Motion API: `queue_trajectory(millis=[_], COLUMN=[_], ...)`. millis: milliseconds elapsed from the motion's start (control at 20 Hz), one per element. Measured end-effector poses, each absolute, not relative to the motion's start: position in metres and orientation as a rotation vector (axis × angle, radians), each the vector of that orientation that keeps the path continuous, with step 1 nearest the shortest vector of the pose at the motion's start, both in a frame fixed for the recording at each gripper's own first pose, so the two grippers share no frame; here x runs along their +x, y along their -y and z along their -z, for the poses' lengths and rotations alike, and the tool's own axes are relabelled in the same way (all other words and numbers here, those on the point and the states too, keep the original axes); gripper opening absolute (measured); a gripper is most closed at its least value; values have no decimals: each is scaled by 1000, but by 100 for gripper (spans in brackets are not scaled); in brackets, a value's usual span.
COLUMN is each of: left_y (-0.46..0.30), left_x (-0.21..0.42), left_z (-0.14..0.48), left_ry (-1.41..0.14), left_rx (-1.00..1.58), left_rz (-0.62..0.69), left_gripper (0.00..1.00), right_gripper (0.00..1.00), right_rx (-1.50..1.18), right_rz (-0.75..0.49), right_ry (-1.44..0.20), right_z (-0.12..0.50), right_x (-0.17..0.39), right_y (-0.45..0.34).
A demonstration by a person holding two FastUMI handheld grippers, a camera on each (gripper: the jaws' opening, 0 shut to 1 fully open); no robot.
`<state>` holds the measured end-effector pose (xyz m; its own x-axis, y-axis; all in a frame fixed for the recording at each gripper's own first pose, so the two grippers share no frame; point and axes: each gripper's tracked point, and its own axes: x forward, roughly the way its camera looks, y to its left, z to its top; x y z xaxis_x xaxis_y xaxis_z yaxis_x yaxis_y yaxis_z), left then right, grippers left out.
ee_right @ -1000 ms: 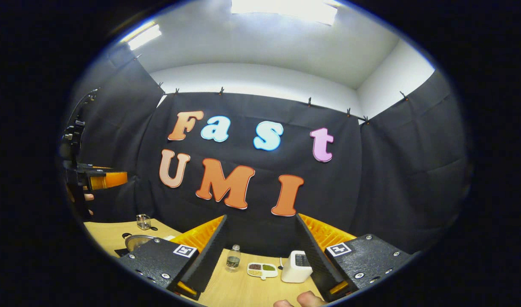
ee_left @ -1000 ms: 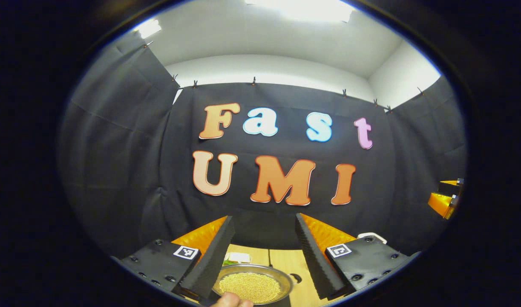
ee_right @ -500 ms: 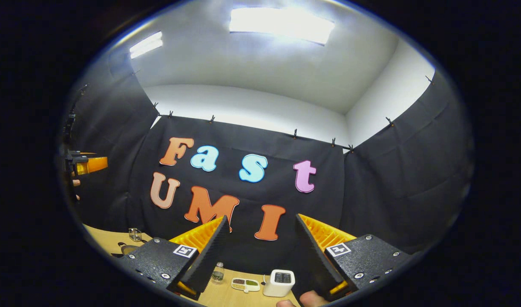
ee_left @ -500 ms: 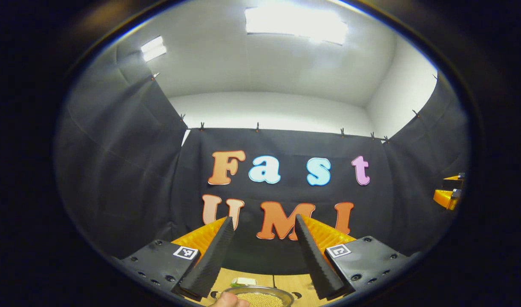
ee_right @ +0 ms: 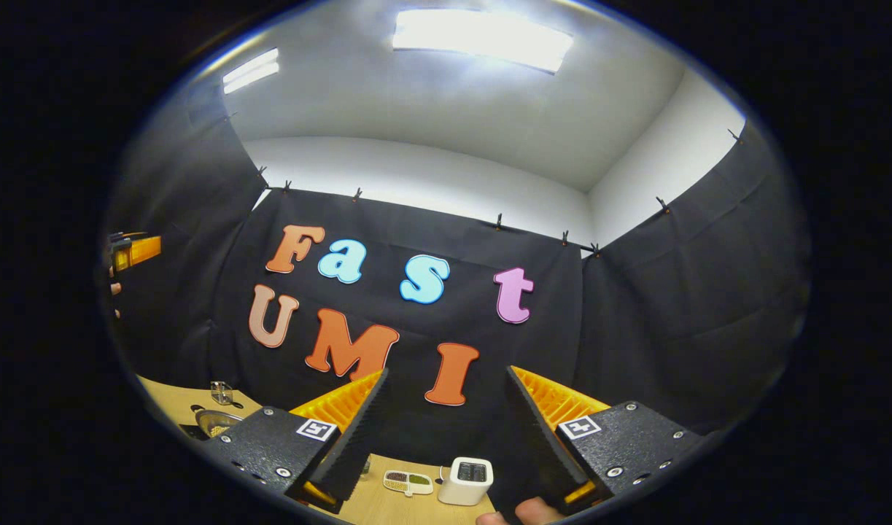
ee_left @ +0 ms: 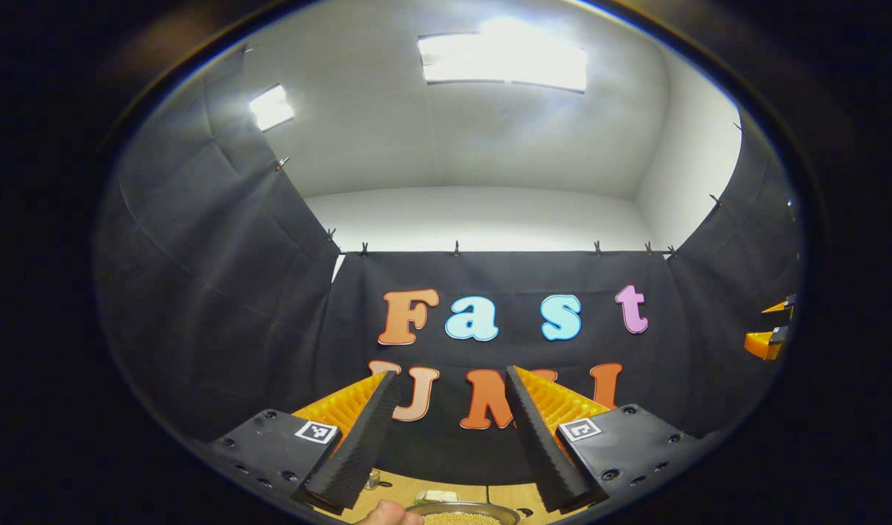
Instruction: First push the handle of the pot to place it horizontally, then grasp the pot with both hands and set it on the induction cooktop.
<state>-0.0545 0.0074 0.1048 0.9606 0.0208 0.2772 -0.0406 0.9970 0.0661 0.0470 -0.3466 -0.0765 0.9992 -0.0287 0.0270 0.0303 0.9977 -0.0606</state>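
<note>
**Both grippers raised and spread, pot low at the table's near edge**

The left gripper [ee_left: 446,430] points up toward the booth wall and ceiling, its two fingers spread wide with nothing between them. The pot [ee_left: 464,514] sits at the very bottom rim of the left gripper view, one metal rim holding pale grains, resting on the wooden table [ee_left: 431,485]. A hand [ee_left: 387,515] shows just beside the pot's left rim; whether it touches cannot be told. A small pale item lies behind the pot, too cut off to identify.

The right gripper [ee_right: 446,430] is also tilted upward, fingers apart and empty, with open air ahead up to the cloth. A fingertip [ee_right: 537,510] shows at its lower edge.

The right gripper view gives more of the table [ee_right: 387,507]: one white box-shaped appliance [ee_right: 465,481], just to its left one small divided dish [ee_right: 408,481] of dark and green contents, and partly behind the left finger a small bottle. Far left in that view sits the pot [ee_right: 216,421] again, on a dark flat surface, with one small clear glass [ee_right: 221,392] behind it. The other gripper appears at that view's left edge, held high and well apart from the table; likewise an orange piece of the right gripper shows at the right edge of the left gripper view
</note>
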Motion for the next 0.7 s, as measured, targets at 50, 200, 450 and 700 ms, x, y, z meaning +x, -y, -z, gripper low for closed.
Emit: queue_trajectory(millis=[50, 200, 450, 700], left_y=[-8, -12, -14, -13], left_x=[-51, -44, -18, -2], left_z=[-99, -81, -62, -45], left_ry=[265, 221, 157, 103], left_rx=[79, 86, 122, 128], left_rz=[-34, -42, -62, -68], left_gripper=[95, 97, 97, 93], right_gripper=[95, 95, 95, 95], right_rx=[-49, -13, -7, -4], right_rz=[35, 31, 21, 16], right_ry=[15, -28, -55, -52], right_z=[81, 95, 106, 106], right_x=[50, 58, 66, 64], right_y=[351, 357, 363, 365])
